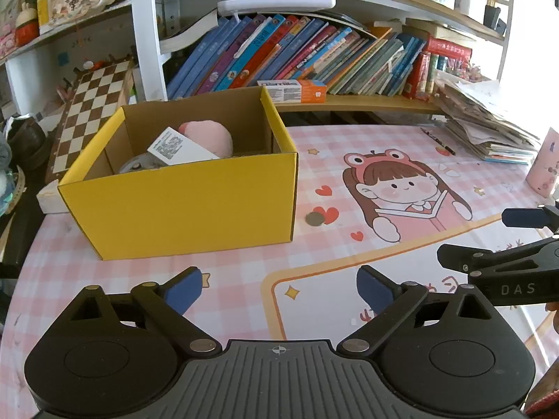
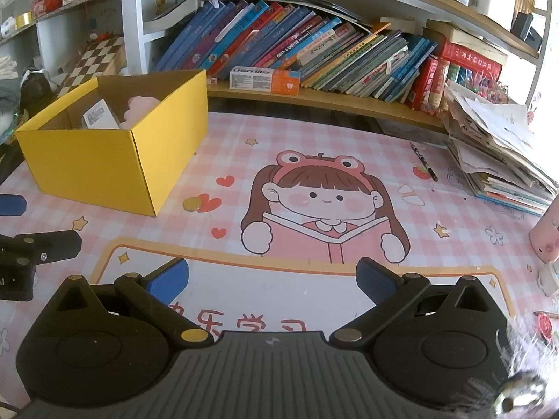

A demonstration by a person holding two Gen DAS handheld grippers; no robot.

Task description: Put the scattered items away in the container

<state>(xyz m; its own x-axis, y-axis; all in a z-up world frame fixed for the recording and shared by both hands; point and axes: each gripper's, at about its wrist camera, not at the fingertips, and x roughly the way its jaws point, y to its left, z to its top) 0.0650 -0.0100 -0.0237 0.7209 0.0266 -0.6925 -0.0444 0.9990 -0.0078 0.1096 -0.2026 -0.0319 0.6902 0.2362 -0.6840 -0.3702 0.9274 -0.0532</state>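
Note:
A yellow cardboard box point(image 1: 181, 206) point(image 2: 104, 160) stands on the left of the pink desk mat. Inside it lie a pink plush point(image 1: 208, 136) point(image 2: 138, 106), a white printed carton point(image 1: 178, 148) point(image 2: 96, 113) and a pale round item point(image 1: 138, 166). A small coin point(image 1: 314, 219) point(image 2: 191, 204) rests on the mat just right of the box. A black pen point(image 1: 440, 141) point(image 2: 423, 161) lies further back right. My left gripper point(image 1: 279, 288) is open and empty in front of the box. My right gripper point(image 2: 272, 279) is open and empty over the mat's cartoon print.
A shelf of leaning books point(image 1: 297, 56) point(image 2: 314, 45) with a toothpaste carton point(image 1: 293, 90) point(image 2: 265, 79) runs behind the mat. A paper stack point(image 1: 489, 122) point(image 2: 496, 146) and a pink cup point(image 1: 545, 164) point(image 2: 546, 234) sit at right. A chessboard point(image 1: 91, 111) leans at left.

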